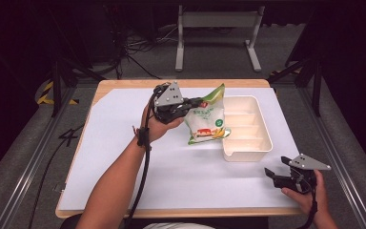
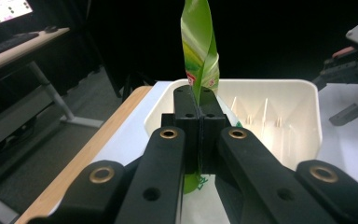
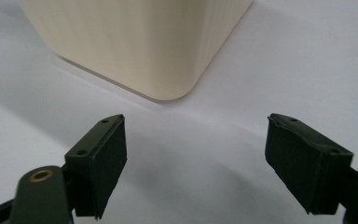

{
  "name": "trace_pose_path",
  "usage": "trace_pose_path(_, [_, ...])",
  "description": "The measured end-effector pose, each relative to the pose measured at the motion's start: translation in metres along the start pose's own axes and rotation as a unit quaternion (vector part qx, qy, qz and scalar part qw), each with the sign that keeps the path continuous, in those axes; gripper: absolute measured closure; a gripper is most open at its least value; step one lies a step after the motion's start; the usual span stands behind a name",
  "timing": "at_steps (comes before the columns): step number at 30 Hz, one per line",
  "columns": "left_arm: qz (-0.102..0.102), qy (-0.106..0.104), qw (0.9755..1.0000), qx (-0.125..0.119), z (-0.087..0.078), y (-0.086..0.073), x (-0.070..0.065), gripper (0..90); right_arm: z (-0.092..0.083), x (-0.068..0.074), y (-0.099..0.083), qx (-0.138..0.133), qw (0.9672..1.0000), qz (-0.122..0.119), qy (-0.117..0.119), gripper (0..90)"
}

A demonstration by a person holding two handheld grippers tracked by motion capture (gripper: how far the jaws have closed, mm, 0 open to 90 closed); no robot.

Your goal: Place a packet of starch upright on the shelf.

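Observation:
A green and white snack bag (image 1: 207, 118) stands tilted against the left edge of a cream divided tray (image 1: 262, 138). My left gripper (image 1: 196, 102) is shut on the bag's left edge, holding it upright. In the left gripper view the jaws are pressed together on the thin green bag (image 2: 199, 51), with the tray (image 2: 303, 88) behind it. My right gripper (image 1: 276, 168) sits open near the table's front right, just below the tray's near corner. The right gripper view has its fingers (image 3: 103, 158) spread wide above the white sheet, facing the tray's rounded corner (image 3: 168, 56); nothing lies between them.
A white sheet (image 1: 124, 157) covers the wooden table (image 1: 124, 85). The tray holds several narrow compartments. Beyond the table stand a metal frame (image 1: 217, 28) and floor cables (image 1: 138, 47). A desk with a monitor (image 2: 4, 11) shows in the left gripper view.

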State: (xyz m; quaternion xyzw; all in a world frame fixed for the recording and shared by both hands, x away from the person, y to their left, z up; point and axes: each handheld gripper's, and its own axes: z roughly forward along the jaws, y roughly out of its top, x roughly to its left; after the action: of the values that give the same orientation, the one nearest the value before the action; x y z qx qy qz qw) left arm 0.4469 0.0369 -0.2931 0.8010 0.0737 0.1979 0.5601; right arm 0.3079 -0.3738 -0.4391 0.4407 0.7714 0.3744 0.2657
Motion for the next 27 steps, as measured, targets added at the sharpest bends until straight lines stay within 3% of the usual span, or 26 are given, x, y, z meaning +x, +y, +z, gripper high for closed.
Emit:
trace_pose_path(16, [0.001,-0.031,0.9994,-0.018,0.040,0.023,-0.016,89.9,0.001,-0.001,-0.001,0.003,1.0000,0.001,0.002,20.4])
trace_pose_path(27, [0.012,-0.044,0.9989,-0.010,0.071,0.031,-0.029,89.9,0.000,0.000,-0.001,-0.001,1.0000,0.000,0.001,20.3])
